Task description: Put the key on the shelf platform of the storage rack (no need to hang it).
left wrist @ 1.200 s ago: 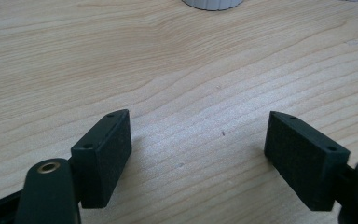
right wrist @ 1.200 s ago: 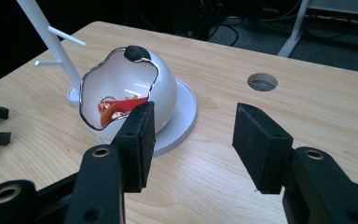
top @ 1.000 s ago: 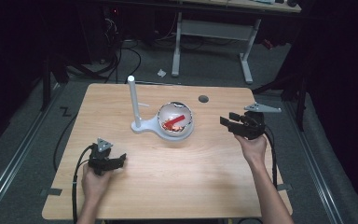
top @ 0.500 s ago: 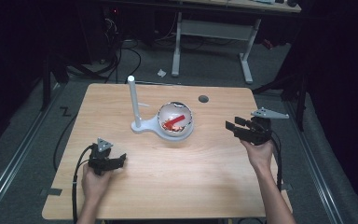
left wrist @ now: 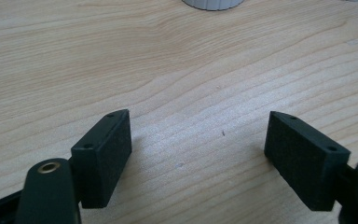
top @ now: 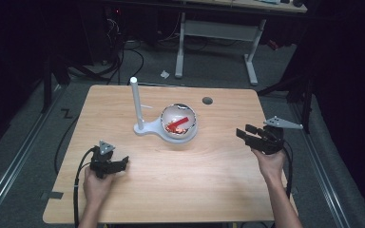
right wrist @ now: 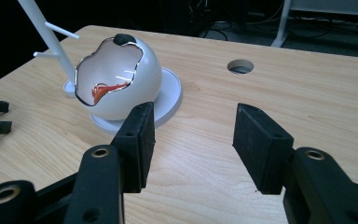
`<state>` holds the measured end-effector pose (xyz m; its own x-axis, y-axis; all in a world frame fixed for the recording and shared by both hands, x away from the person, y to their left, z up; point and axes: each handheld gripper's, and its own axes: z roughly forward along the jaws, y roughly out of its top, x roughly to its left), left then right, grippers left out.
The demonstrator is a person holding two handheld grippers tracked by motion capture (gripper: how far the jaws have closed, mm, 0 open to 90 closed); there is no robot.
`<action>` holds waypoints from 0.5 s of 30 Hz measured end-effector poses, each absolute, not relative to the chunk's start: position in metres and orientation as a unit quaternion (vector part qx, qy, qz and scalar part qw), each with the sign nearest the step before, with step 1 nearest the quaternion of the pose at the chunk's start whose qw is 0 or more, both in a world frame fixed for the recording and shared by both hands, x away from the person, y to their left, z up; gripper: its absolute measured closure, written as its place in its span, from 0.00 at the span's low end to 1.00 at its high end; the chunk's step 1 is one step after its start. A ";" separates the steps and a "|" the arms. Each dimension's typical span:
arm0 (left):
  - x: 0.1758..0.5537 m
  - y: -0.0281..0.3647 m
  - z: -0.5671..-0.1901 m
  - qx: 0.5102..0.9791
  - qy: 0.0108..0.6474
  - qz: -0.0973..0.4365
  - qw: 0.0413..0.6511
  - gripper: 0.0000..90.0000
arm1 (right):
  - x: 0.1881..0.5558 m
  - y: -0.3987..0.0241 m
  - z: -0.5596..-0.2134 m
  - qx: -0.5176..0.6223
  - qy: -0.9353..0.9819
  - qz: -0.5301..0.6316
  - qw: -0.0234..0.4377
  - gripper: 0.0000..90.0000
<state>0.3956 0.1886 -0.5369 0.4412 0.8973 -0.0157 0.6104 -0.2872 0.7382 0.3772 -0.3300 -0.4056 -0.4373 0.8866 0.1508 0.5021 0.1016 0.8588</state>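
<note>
Since the earlier frame the right gripper (top: pixel 247 135) was drawn back rightward from the white egg-shaped bowl (top: pixel 178 124), remaining nearer than the left gripper (top: pixel 116 165), both jaws apart.

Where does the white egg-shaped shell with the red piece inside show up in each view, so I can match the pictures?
High view: the white egg-shaped shell sits at table centre, beside the white post.
Left gripper view: I cannot identify it; a white round edge shows at the top.
Right gripper view: upper left, beyond the open jaws.
Shared landmark: the round hole in the table.
</note>
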 end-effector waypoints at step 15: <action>0.396 0.189 -0.537 0.775 0.486 0.207 0.346 0.26 | 0.366 -0.331 -0.431 0.498 0.706 0.465 0.191 0.54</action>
